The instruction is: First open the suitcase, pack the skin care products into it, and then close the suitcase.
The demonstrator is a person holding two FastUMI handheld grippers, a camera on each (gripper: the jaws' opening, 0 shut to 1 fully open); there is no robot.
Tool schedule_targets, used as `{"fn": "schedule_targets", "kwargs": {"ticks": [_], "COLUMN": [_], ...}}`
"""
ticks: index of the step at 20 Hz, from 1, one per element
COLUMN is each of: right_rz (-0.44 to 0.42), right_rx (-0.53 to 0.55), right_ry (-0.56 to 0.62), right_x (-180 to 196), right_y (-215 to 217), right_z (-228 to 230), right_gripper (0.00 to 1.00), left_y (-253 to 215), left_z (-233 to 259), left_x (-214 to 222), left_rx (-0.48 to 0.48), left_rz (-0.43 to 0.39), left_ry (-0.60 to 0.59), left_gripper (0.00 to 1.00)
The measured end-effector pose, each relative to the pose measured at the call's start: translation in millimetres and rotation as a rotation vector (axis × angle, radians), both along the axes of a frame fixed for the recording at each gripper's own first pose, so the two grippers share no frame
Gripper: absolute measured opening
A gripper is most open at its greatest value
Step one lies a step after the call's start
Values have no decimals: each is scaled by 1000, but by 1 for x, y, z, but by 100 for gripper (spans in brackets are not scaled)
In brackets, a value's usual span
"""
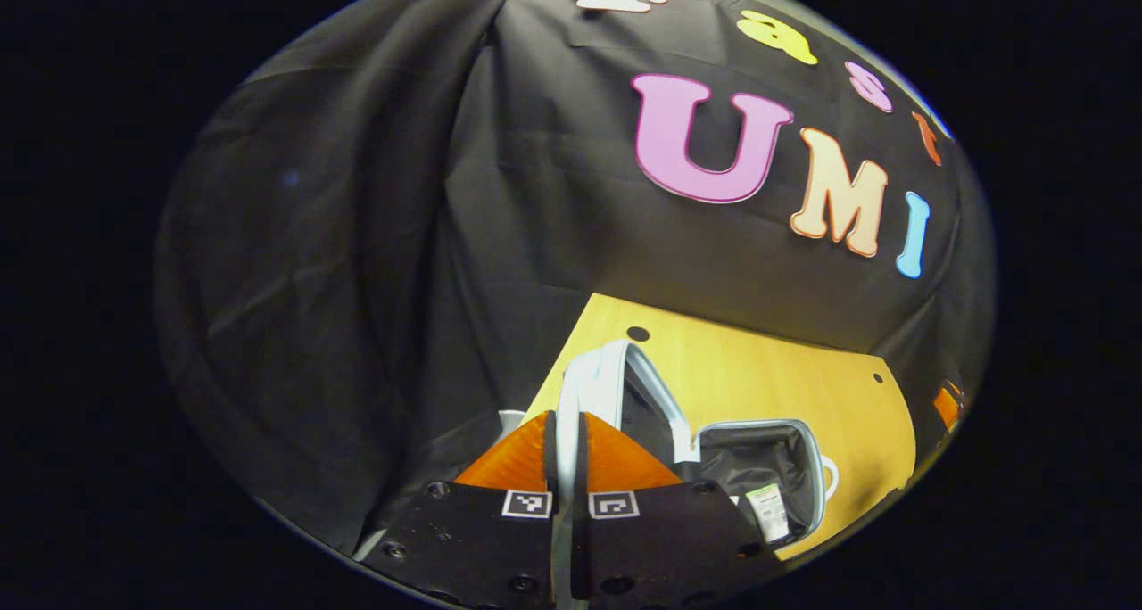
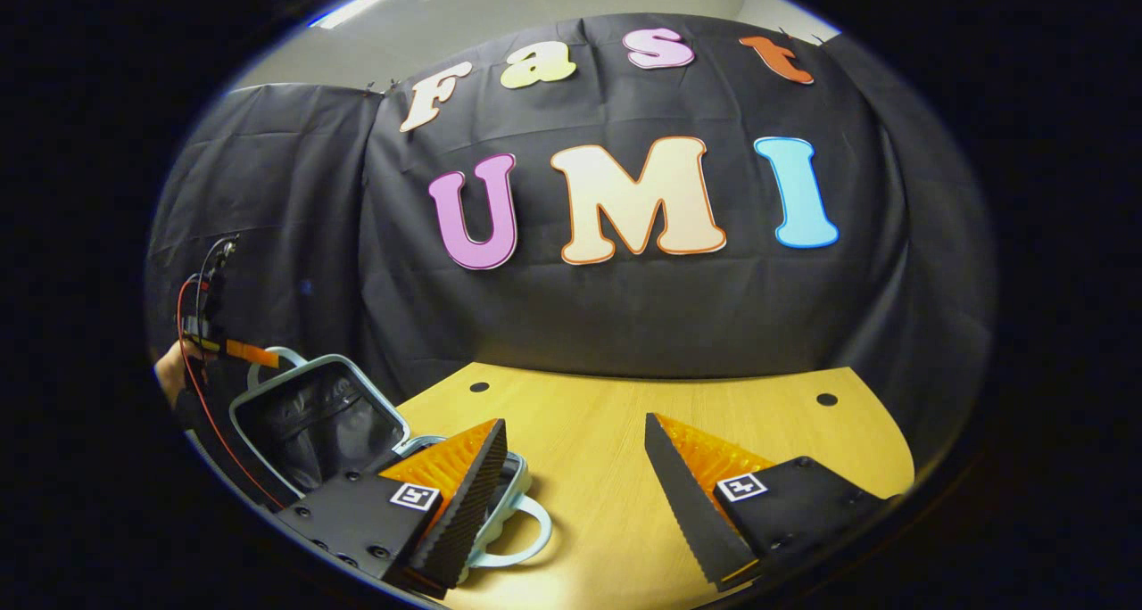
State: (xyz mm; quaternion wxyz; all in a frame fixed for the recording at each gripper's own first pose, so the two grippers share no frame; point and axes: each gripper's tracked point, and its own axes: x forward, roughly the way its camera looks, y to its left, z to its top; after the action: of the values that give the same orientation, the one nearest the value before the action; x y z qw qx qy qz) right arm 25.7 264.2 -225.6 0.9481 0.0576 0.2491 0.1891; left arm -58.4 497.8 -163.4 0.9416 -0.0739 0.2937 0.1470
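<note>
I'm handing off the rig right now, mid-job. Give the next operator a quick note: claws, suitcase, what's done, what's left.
Left claw: shut on the rim of the raised suitcase lid, holding it up.
Right claw: open, holding nothing, above the wooden table beside the case.
Suitcase: on the table, open, dark lining showing.
Done: opening.
Left: pack the skin care products, close the suitcase.

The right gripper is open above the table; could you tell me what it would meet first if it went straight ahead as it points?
Probably the bare wooden table, then the black cloth wall. The right gripper has nothing between its fingers; the open suitcase lies off to its left. Depth is hard to judge.
</note>
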Motion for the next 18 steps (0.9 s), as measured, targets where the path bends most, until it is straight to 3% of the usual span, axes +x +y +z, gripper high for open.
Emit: {"fn": "schedule_targets", "kwargs": {"ticks": [3,4,5,8,16,18], "right_rz": [8,8,8,13,-27,-49], "right_rx": [-3,-3,3,24,40,36], "right_ry": [-35,-40,-40,-30,-47,-51], "right_x": [-5,-8,-11,-20,-29,-31], "right_y": [-17,-23,-28,-40,-88,-104], "right_z": [12,14,15,16,34,39], "right_gripper": [97,92,97,97,97,97], "left_y": [-40,-55,-74,-136,-268,-292], "left_z": [22,27,34,46,30,21], "left_x": [7,12,17,33,66,68], "left_rx": [-13,-12,-15,-33,-244,-258], "left_rz": [-29,-44,-71,-161,-290,-320], "left_ry": [-20,-36,-55,-106,-197,-189], "left_gripper": [1,1,1,0,1,1]}}
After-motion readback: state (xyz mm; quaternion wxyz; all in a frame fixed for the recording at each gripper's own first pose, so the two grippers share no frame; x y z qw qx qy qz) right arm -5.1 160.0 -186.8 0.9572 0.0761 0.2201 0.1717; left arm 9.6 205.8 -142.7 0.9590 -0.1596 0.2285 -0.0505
